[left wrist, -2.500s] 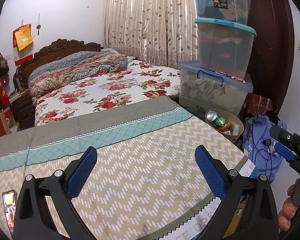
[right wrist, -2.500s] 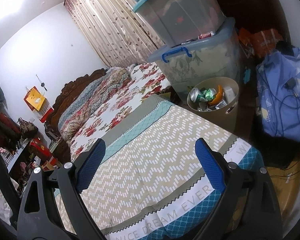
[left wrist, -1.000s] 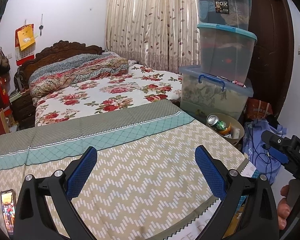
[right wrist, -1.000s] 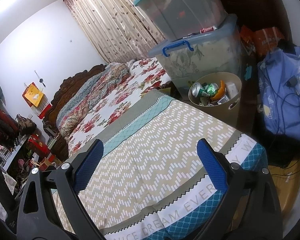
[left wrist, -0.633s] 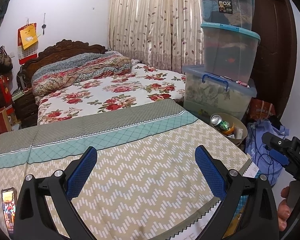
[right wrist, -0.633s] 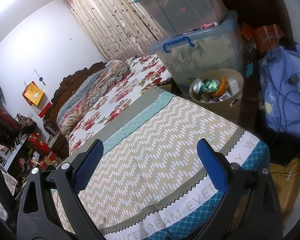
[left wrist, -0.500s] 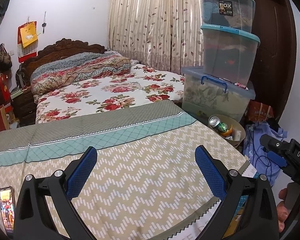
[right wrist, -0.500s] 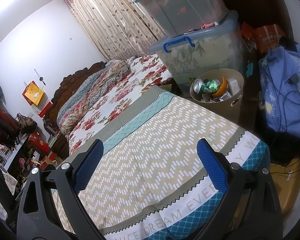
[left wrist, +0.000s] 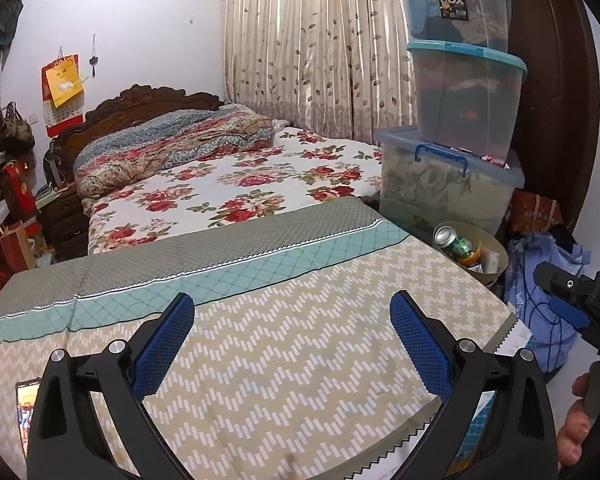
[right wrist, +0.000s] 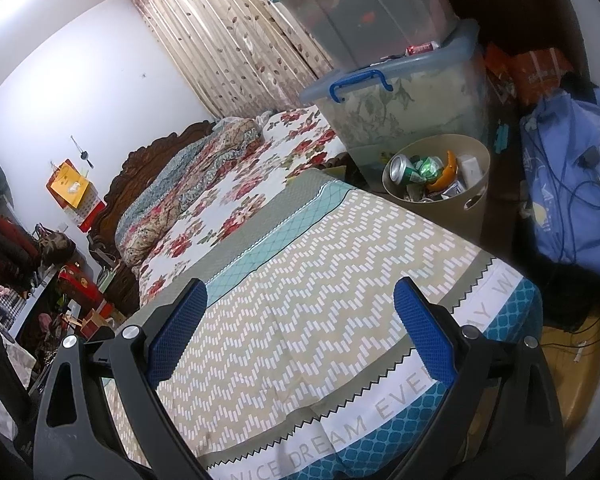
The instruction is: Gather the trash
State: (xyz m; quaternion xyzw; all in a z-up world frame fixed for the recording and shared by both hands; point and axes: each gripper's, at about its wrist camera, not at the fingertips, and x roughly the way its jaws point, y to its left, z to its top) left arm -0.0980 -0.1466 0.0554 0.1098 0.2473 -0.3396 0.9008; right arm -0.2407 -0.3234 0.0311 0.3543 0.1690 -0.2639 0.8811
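Right wrist: bin (right wrist: 474, 204) (full) beside bedspread (right wrist: 300, 300) edge

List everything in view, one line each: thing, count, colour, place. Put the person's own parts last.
bin: one, beige, on the floor past the bedspread's far corner, below the boxes
can: one, green and silver, in the bin beside other trash
storage boxes: three, clear with teal or blue lids, stacked by the curtain
bedspread: one, beige zigzag with teal band, under both grippers
floral bed: one, white with red roses, beyond the bedspread
phone: one, screen lit, on the bedspread at left edge
blue bag: one, right of the bin
left hand-held gripper: black, blue pads, open, empty
right hand-held gripper: same colours, open, empty
hand: one, holding the right gripper's handle
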